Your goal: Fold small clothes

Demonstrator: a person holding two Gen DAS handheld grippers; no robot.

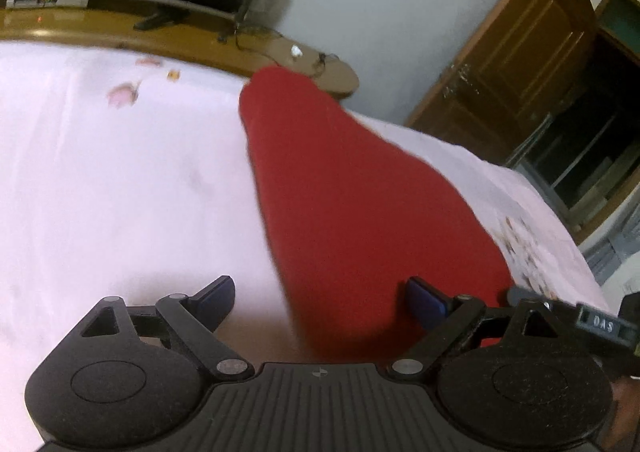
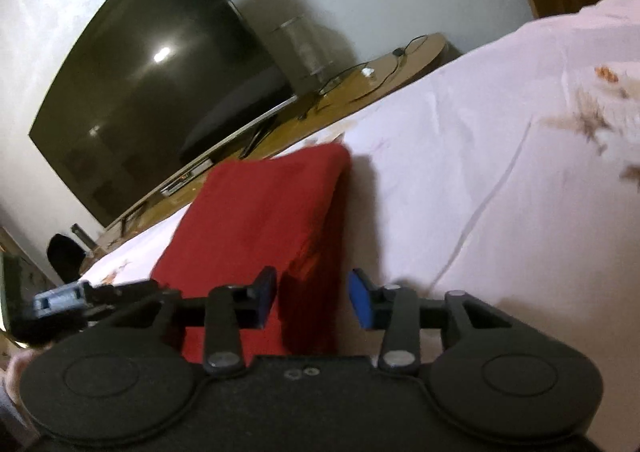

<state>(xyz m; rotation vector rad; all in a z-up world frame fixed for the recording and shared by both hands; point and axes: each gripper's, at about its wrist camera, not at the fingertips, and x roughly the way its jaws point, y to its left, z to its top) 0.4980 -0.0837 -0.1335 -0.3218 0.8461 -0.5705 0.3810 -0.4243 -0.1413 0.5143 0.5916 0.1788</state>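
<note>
A red garment [image 1: 344, 196] lies folded into a long strip on a pale pink bedsheet [image 1: 120, 180]. My left gripper [image 1: 320, 302] is open, its blue-padded fingers standing wide on either side of the strip's near left edge. In the right wrist view the same red garment [image 2: 260, 212] runs away from the camera. My right gripper [image 2: 314, 298] is open, with the garment's near right edge lying between its fingers. The other gripper's tip [image 2: 60, 298] shows at the left.
A wooden TV stand [image 1: 200, 40] with cables runs along the bed's far side, carrying a large dark television [image 2: 160, 92]. A brown wooden door [image 1: 520, 64] stands at the right. The sheet has floral prints [image 2: 592, 120] to the right.
</note>
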